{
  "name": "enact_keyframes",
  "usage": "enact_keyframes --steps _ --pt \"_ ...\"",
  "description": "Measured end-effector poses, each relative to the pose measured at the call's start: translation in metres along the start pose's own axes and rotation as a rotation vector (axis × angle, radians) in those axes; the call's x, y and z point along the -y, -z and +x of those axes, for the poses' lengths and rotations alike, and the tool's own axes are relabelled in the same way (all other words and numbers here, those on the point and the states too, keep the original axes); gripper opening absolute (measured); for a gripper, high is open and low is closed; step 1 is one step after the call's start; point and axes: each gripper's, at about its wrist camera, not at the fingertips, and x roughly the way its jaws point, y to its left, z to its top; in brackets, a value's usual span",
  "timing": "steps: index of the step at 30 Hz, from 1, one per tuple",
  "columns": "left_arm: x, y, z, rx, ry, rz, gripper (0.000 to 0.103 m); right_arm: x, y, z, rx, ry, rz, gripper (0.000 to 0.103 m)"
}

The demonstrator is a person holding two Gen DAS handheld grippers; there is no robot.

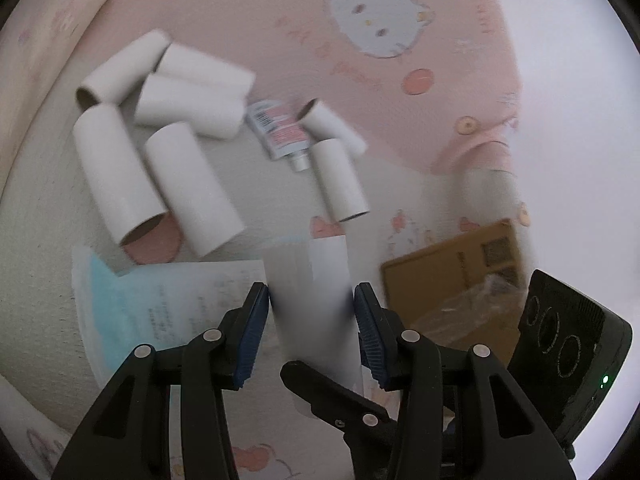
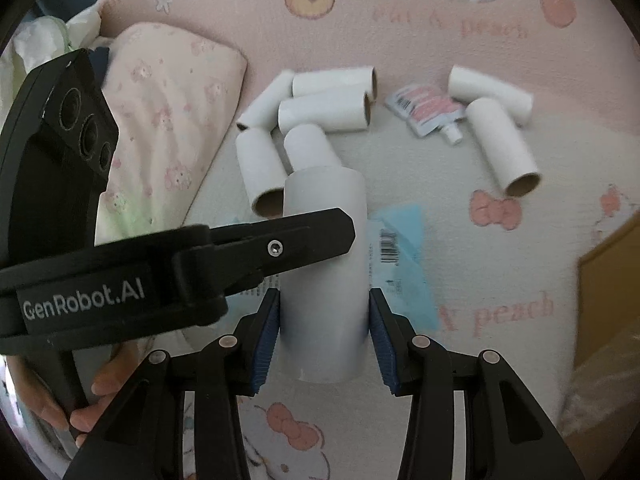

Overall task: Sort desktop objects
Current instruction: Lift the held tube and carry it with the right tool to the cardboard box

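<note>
A white cardboard tube (image 2: pixel 325 276) stands between the blue pads of my right gripper (image 2: pixel 324 336), which is shut on it. The same tube (image 1: pixel 312 304) shows blurred between the pads of my left gripper (image 1: pixel 312 332), which also closes on it. The left gripper's finger (image 2: pixel 280 240) crosses the tube in the right wrist view. Several more white tubes (image 1: pixel 160 128) lie in a pile on the pink bedsheet beyond, with two more (image 1: pixel 338 178) to the right. A small pink-and-white squeeze tube (image 1: pixel 280 130) lies between them.
A blue and white paper packet (image 1: pixel 160 304) lies under the grippers. A brown cardboard box (image 1: pixel 460 280) with clear plastic sits at the right. A pink pillow (image 2: pixel 160 120) lies at the left. A hand (image 2: pixel 92 404) holds the left gripper.
</note>
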Motion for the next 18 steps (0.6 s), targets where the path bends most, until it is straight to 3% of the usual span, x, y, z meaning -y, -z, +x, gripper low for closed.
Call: enact_keyframes --steps 7,13,18 --pt "0.066 0.014 -0.032 0.122 -0.045 0.181 0.049 -0.001 0.007 -0.053 0.123 -0.014 0.038 0.041" --pt "0.110 0.019 -0.046 0.135 -0.085 0.297 0.049 -0.003 0.014 -0.088 0.219 -0.038 0.048 0.041" --pt "0.126 0.019 -0.051 0.113 -0.085 0.295 0.049 0.001 0.021 -0.112 0.272 -0.071 0.052 0.041"
